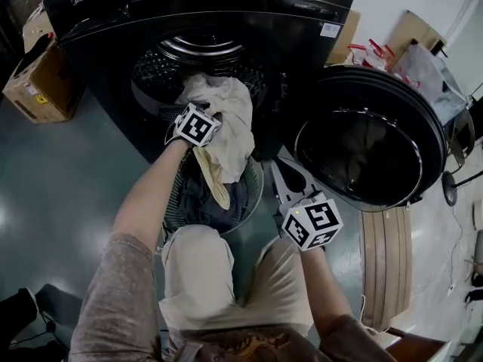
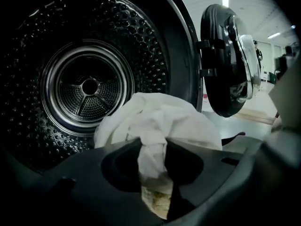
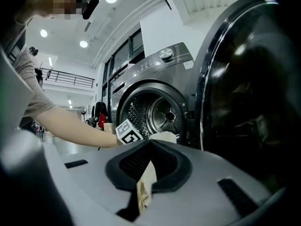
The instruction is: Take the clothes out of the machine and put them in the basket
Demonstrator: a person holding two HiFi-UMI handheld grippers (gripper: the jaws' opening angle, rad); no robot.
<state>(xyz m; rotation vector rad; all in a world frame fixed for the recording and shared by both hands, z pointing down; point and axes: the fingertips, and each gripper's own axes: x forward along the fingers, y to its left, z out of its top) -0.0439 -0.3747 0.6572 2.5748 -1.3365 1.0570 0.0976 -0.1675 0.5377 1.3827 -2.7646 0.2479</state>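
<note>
A cream-white garment (image 1: 226, 119) spills from the black washing machine's drum mouth (image 1: 198, 59) and hangs down into the round wire basket (image 1: 258, 191) below it. My left gripper (image 2: 153, 149) is shut on a bunched fold of this garment just outside the drum (image 2: 89, 86); its marker cube (image 1: 198, 124) shows at the opening. My right gripper (image 3: 146, 166), cube (image 1: 311, 221), sits lower right beside the basket with a cream cloth strip (image 3: 145, 189) pinched in its jaws. Whether that strip belongs to the same garment I cannot tell.
The round machine door (image 1: 362, 149) stands wide open to the right, close to my right gripper. Dark clothes (image 1: 204, 202) lie in the basket. A cardboard box (image 1: 41, 81) sits at left, a wooden board (image 1: 385, 255) at right. The person's knees (image 1: 196, 270) are just behind the basket.
</note>
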